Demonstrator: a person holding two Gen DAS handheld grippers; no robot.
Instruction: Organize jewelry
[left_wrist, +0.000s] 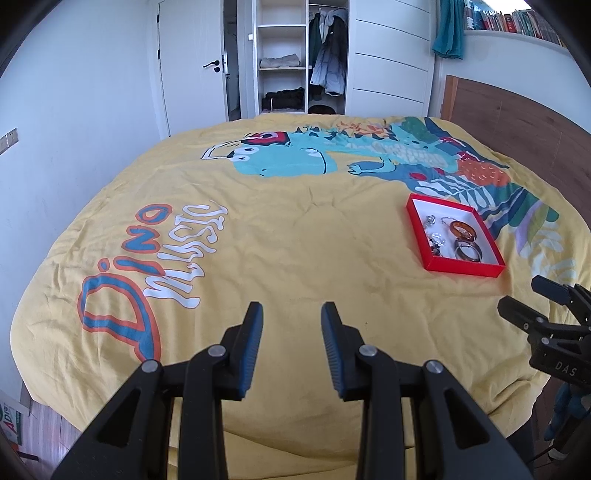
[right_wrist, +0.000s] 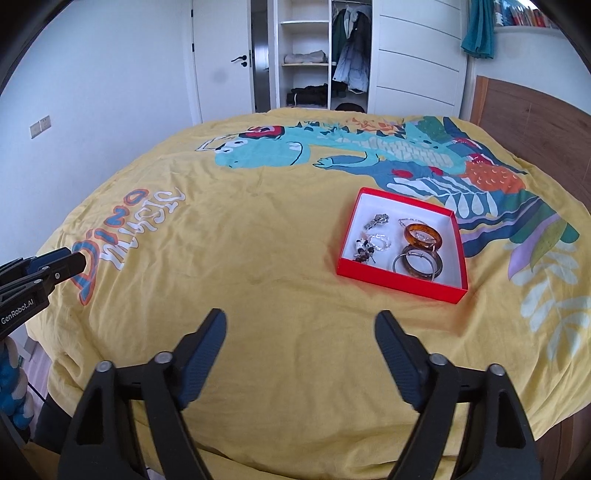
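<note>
A red box (right_wrist: 400, 284) with a white inside lies on the yellow bedspread, ahead and right of both grippers; it also shows in the left wrist view (left_wrist: 466, 266). It holds an amber bangle (right_wrist: 423, 236), a dark bangle (right_wrist: 417, 265) with a silver ring over it, a clear bead bracelet (right_wrist: 380, 242), a silver brooch (right_wrist: 376, 220) and a dark beaded piece (right_wrist: 364, 254). My left gripper (left_wrist: 291, 314) is open and empty above the bed's near edge. My right gripper (right_wrist: 301, 321) is wide open and empty, short of the box.
The yellow dinosaur bedspread (right_wrist: 258, 229) covers the whole bed. A wooden headboard (right_wrist: 535, 122) stands at the right. An open wardrobe (right_wrist: 314, 55) and a white door (right_wrist: 221, 62) stand beyond the far side. The right gripper shows at the left wrist view's right edge (left_wrist: 546, 317).
</note>
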